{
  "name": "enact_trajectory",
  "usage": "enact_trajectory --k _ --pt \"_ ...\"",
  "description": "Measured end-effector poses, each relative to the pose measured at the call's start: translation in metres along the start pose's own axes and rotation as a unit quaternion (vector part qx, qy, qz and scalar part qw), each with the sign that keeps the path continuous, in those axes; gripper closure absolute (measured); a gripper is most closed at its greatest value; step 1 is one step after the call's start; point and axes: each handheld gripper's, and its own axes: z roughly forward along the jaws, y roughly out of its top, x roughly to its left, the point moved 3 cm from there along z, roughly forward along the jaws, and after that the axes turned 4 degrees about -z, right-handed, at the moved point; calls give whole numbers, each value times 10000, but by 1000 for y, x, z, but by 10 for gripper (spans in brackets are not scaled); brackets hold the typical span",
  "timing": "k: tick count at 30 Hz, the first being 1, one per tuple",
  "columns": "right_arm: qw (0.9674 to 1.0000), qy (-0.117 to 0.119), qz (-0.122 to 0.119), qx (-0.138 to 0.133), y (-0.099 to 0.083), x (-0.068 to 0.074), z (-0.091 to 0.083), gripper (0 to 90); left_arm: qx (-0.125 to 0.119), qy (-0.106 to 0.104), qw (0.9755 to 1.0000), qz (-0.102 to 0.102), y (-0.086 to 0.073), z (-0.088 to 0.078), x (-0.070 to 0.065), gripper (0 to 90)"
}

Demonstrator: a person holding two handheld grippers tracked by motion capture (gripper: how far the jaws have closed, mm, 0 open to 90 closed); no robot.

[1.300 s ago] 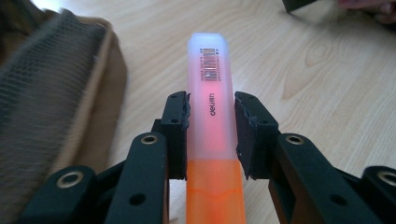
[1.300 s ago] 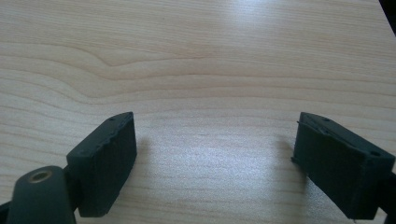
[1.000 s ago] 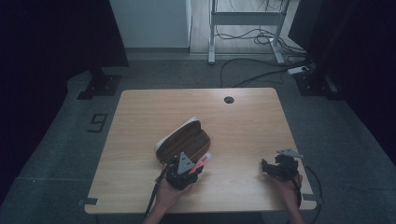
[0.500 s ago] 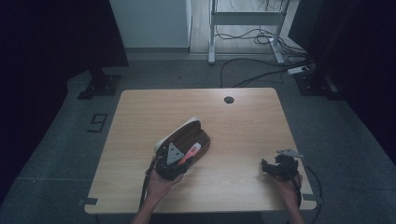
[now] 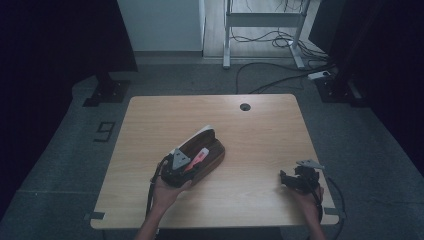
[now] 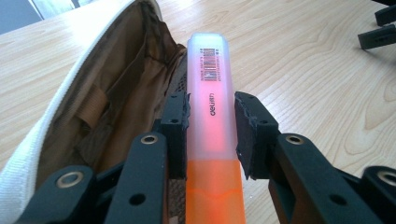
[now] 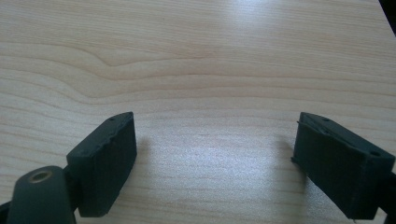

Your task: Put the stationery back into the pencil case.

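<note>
High view: bare light wooden tabletop (image 5: 150, 125) lies open along the left edge and behind the brown fabric pencil pouch with a white rim (image 5: 202, 150), which sits left of centre with its mouth open. Over its near end the left gripper (image 5: 176, 170) pinches an orange translucent highlighter pen (image 6: 211, 112), whose long axis runs away from the hand, along the pouch's right lip. Open table separates it from the right gripper (image 7: 212, 154), which rests near the right front corner with its jaws spread wide and nothing between them.
</note>
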Motion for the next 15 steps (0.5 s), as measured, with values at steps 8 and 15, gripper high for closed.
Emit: enact_trajectory --k 8,15 --pt "10000 -1 -3 -1 0 0 0 129 15 61 10000 -52 1 1 6 671" --pt "10000 0 1 1 0 0 0 129 50 137 9999 -49 6 7 10 671"
